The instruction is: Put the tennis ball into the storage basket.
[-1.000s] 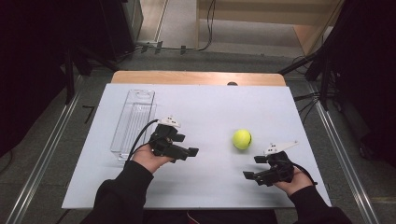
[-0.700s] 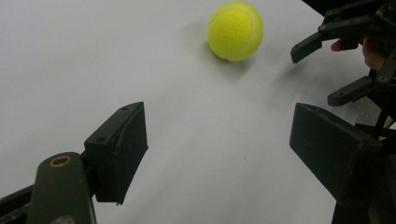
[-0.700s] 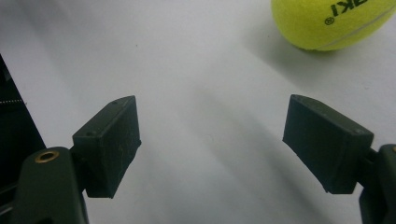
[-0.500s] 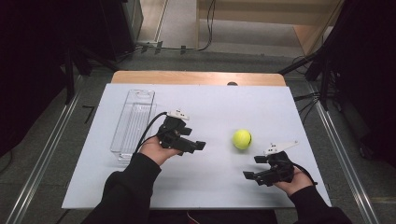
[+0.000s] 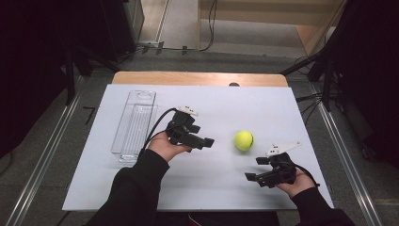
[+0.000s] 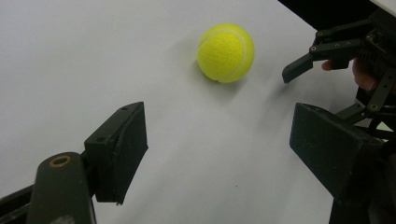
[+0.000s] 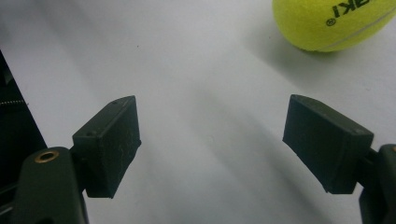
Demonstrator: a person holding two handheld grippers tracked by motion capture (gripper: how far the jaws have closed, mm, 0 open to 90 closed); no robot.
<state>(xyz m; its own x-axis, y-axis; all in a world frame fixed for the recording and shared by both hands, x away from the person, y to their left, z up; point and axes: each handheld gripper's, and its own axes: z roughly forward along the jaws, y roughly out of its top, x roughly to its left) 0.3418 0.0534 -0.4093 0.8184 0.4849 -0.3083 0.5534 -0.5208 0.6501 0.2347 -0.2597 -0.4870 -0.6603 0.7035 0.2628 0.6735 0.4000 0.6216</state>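
Yellow ball (image 5: 243, 140) on white bench (image 5: 211, 188), right of centre, untouched. Left gripper (image 5: 207, 141) at nine o'clock of ball, near but apart, fingers (image 6: 116, 151) spread wide, aimed at it; ball at twelve o'clock in left gripper view. Right gripper (image 5: 250, 177) at five o'clock of ball, near bench's front edge, fingers (image 7: 108, 144) spread, nothing between; ball at one o'clock in right gripper view. Clear tray (image 5: 134, 125) lengthwise at bench's left, at nine o'clock of left gripper.

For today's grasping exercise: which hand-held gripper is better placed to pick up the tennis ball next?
Probably the left hand-held gripper: its jaws are open and the tennis ball lies ahead between them. The right hand-held gripper points beside the ball.
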